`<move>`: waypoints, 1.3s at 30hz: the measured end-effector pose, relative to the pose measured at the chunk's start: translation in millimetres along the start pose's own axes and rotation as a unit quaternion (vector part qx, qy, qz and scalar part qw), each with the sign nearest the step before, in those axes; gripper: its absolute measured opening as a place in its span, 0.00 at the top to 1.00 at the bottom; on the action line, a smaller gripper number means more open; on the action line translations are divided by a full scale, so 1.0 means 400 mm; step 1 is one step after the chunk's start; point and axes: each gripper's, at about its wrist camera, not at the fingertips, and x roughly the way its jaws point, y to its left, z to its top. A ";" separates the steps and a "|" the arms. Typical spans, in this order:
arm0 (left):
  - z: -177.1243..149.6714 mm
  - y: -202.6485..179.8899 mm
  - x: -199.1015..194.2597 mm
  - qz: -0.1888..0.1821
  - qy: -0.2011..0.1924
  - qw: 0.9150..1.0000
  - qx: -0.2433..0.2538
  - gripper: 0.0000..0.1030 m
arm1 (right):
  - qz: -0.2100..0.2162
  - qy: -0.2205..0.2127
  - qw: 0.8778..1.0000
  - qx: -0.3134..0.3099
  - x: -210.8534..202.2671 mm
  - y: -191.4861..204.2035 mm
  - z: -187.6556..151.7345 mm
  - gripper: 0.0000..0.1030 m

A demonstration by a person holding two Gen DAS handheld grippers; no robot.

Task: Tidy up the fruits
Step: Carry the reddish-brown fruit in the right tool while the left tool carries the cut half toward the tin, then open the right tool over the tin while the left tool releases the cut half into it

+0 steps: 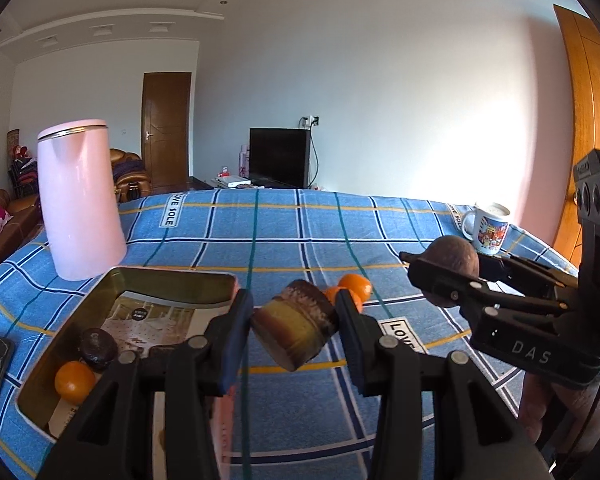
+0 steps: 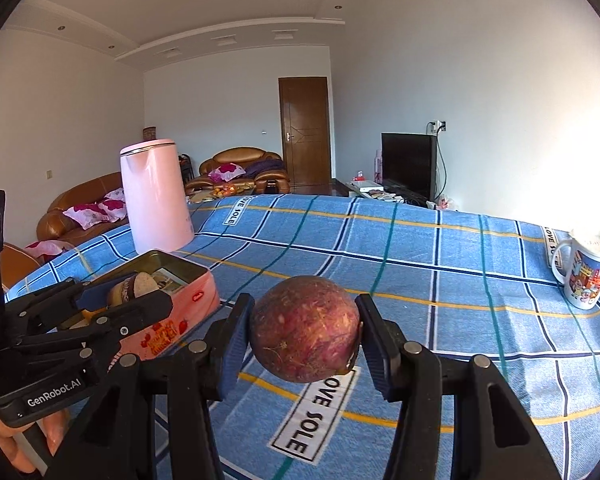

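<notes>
The left gripper [image 1: 294, 320] pinches a round chocolate-topped cake [image 1: 296, 324] between its pads, lifted clear of the blue checked cloth [image 1: 284, 236]. The right gripper [image 2: 305, 330] is clamped on a reddish-brown round fruit [image 2: 305, 328], also held off the cloth. From where I stand both loads look squarely seated, neither slipping.

The pink tin [image 1: 172, 276] sits at about nine o'clock from the left gripper, just beside it, with one orange [image 1: 74, 383] and a dark round cake [image 1: 98, 350] already lying in its near end. More oranges [image 1: 354, 286] rest on the cloth at roughly one o'clock, partly behind the fingers.

To do this step well, I'd say each gripper should travel over the tin's rim before lowering, and go one at a time, since the two tools are near each other. The cake looks soft, so a light squeeze and a low release suit it. The fruit is round and would roll; set it down against something already in the tin. The pink kettle [image 1: 78, 204] stands just behind the tin, so keep the approach low and from the near side.
</notes>
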 end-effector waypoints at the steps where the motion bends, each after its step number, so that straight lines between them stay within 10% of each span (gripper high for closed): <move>1: 0.000 0.017 -0.004 0.005 0.001 1.000 -0.004 0.57 | 0.006 0.001 1.000 -0.004 0.005 0.017 0.005 0.48; 22: -0.057 0.305 -0.076 0.096 0.019 0.991 -0.094 0.57 | 0.127 0.072 0.984 -0.104 0.183 0.373 0.016 0.48; 30: -0.075 0.335 -0.090 0.105 0.021 0.989 -0.105 0.51 | 0.150 0.117 0.972 -0.138 0.220 0.434 -0.013 0.48; 39: -0.044 0.318 -0.121 0.095 -0.002 0.990 -0.100 0.33 | 0.124 0.076 0.978 -0.149 0.130 0.358 0.003 0.33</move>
